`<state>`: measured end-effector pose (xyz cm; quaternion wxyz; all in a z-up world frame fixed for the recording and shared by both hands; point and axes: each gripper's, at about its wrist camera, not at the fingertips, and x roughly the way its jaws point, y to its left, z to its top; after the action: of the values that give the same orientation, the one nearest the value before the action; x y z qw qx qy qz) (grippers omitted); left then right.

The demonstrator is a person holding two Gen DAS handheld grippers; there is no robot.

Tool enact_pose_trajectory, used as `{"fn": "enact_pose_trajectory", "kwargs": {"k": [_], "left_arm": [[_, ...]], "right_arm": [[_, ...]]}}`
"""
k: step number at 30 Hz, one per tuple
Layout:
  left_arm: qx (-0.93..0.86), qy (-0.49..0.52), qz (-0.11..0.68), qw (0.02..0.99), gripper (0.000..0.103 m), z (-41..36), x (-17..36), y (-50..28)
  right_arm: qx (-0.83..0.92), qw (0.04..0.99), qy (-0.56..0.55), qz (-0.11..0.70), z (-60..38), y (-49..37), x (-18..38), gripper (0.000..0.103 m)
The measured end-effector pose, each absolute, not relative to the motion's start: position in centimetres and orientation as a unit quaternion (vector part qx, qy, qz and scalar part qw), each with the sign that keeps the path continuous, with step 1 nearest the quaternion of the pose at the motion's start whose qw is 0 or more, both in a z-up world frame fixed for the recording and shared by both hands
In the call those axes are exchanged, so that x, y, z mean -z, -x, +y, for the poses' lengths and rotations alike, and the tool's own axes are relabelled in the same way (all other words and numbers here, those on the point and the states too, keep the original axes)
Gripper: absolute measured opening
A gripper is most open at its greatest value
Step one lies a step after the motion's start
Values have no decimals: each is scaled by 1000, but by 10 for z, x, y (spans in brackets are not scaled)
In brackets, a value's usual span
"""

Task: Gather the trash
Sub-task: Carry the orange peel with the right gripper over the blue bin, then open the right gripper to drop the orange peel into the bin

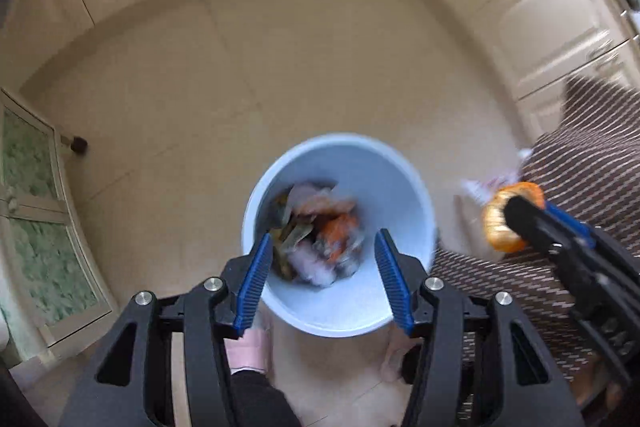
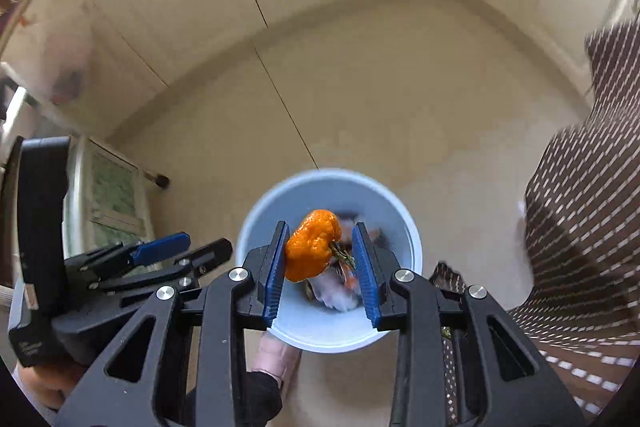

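Note:
A pale blue bin point(image 1: 396, 187) stands on the floor with several scraps of trash point(image 1: 320, 227) inside; it also shows in the right wrist view point(image 2: 280, 203). My left gripper point(image 1: 324, 275) is open and empty above the bin. My right gripper point(image 2: 322, 267) is above the bin with its jaws apart; an orange peel point(image 2: 312, 251) touches only the left pad point(image 2: 276, 275), with a gap to the right pad. From the left wrist view the peel point(image 1: 500, 223) sits at the right gripper's tip, right of the bin.
Beige tiled floor point(image 1: 280, 67) surrounds the bin. A brown striped cloth point(image 1: 580, 167) hangs at the right. White cabinets point(image 1: 540, 7) stand at the far right, a glass-panelled door point(image 1: 36, 207) at the left. A pink slipper point(image 2: 276, 355) is below the bin.

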<state>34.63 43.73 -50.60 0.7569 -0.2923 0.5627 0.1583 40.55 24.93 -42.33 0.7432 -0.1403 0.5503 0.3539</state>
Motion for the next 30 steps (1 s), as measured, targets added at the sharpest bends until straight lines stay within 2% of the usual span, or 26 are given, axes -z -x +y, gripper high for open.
{"fn": "enact_pose_trajectory", "kwargs": {"k": [4, 5, 7, 11, 12, 15, 17, 19, 22, 30], "left_arm": [[-157, 306, 591, 729, 52, 440, 555, -350], [-159, 313, 596, 723, 52, 442, 566, -349], [-159, 324, 607, 708, 52, 445, 586, -347], [-162, 326, 629, 687, 50, 447, 617, -341], [-170, 325, 626, 689, 48, 450, 621, -340], [-169, 327, 614, 698, 30, 453, 621, -346], [-181, 329, 622, 687, 12, 458, 629, -346], [-188, 333, 630, 676, 7, 459, 637, -340], [-182, 335, 638, 669, 0, 456, 647, -336], [-177, 328, 640, 673, 0, 450, 650, -334]], "right_arm": [[-344, 727, 143, 577, 247, -409, 465, 29], [-344, 720, 141, 586, 248, -410, 476, 24], [-345, 710, 143, 597, 253, -408, 493, 22], [-355, 692, 154, 609, 267, -406, 520, 10], [-356, 691, 154, 610, 267, -406, 523, 10], [-361, 687, 152, 612, 269, -406, 527, 10], [-363, 685, 152, 613, 269, -405, 528, 10], [-363, 685, 150, 613, 262, -407, 528, 10], [-365, 685, 148, 613, 262, -408, 529, 10], [-368, 685, 146, 611, 260, -409, 534, 10]]}}
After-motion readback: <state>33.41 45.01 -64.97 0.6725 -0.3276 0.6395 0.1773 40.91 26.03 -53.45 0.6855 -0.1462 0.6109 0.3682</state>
